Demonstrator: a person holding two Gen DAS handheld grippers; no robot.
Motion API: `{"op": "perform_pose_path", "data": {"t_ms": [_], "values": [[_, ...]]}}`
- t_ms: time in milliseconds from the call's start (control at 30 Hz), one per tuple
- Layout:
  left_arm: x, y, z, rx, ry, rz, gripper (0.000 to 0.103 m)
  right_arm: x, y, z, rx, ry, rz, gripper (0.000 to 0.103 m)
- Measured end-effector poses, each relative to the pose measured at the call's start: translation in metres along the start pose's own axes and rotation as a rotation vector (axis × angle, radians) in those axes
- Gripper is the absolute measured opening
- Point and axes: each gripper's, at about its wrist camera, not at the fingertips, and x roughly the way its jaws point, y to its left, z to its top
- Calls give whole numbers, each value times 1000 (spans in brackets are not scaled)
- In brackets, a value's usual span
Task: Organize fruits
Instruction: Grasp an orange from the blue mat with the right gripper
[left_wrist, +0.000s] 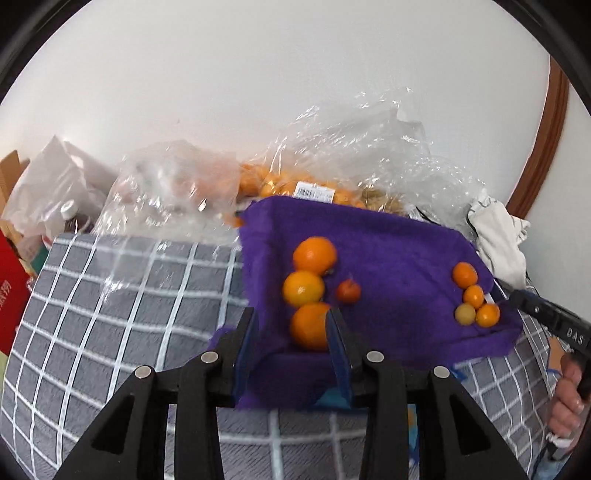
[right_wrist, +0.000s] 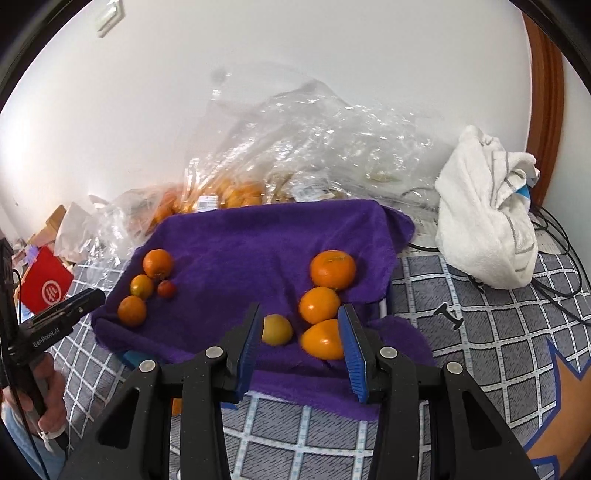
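A purple towel carries two clusters of fruit. On its left lie three oranges with a small red tomato beside them. On its right lie several smaller orange fruits and a pale yellow one. My left gripper hovers open just short of the nearest orange, with nothing between its fingers. My right gripper is open in front of the right cluster; its pads touch no fruit.
Crumpled clear plastic bags holding more oranges lie behind the towel against the wall. A white cloth and black cables sit at the right. Grey checked fabric covers the surface. A red box stands at the left.
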Motion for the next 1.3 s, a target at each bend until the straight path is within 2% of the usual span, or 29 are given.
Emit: {"op": "perform_pose_path", "data": {"t_ms": [100, 167, 233, 467, 567, 700, 833, 967, 1067, 1167, 1300], "values": [[-7, 15, -9, -6, 12, -25, 36, -3, 7, -10, -3, 6, 17, 43], [-11, 23, -14, 3, -3, -4, 36, -1, 13, -19, -12, 38, 26, 43], [-13, 31, -17, 2, -8, 9, 36, 4, 23, -29, -34, 85, 71, 43], [-19, 63, -26, -108, 2, -66, 36, 15, 64, -50, -76, 148, 92, 43], [-24, 59, -26, -104, -20, -73, 36, 21, 79, -53, -91, 154, 105, 43], [-28, 47, -29, -46, -41, -58, 36, 26, 90, -50, -101, 154, 107, 43], [-30, 39, -31, -12, -48, -64, 36, 28, 96, -55, -111, 156, 151, 43], [-28, 41, -30, -29, -39, -69, 36, 31, 104, -60, -141, 183, 189, 43], [-29, 45, -30, -58, -38, -83, 36, 36, 113, -64, -177, 202, 185, 43], [-28, 49, -30, -77, -34, -88, 36, 46, 120, -65, -196, 230, 180, 33], [-28, 48, -31, -73, -35, -83, 36, 42, 119, -64, -192, 189, 177, 33]]}}
